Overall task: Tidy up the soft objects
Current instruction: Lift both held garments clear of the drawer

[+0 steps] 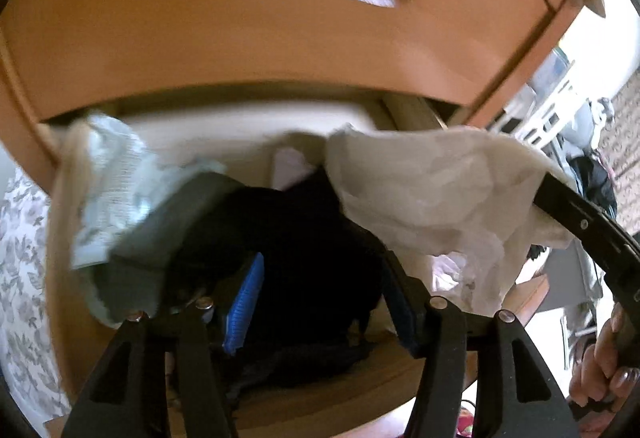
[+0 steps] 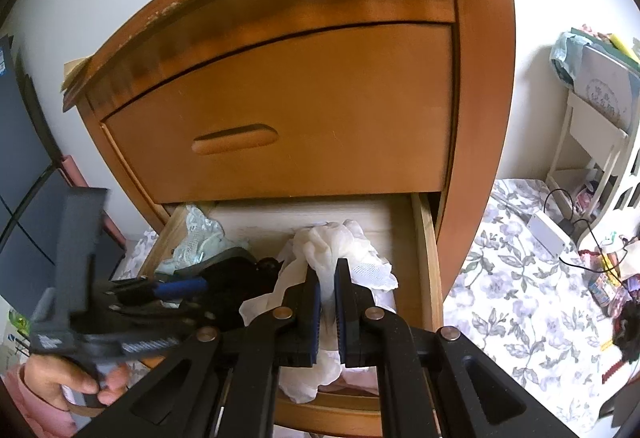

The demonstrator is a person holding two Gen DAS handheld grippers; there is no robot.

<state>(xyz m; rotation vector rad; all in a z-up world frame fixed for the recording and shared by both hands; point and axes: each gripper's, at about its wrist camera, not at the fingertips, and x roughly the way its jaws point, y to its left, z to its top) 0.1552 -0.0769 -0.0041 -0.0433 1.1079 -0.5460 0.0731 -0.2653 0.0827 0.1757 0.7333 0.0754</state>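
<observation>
The lower drawer of a wooden nightstand stands open with soft clothes in it. My right gripper is shut on a white sheer cloth and holds it over the drawer's right half; the cloth also shows in the left wrist view. My left gripper is open, its blue-padded fingers straddling a black garment in the drawer; it also shows in the right wrist view. A pale green lace cloth and a grey one lie at the drawer's left.
The closed upper drawer with a recessed handle hangs just above the opening. A floral bedspread lies to the right, with a white shelf and cables beyond. A dark panel stands at the left.
</observation>
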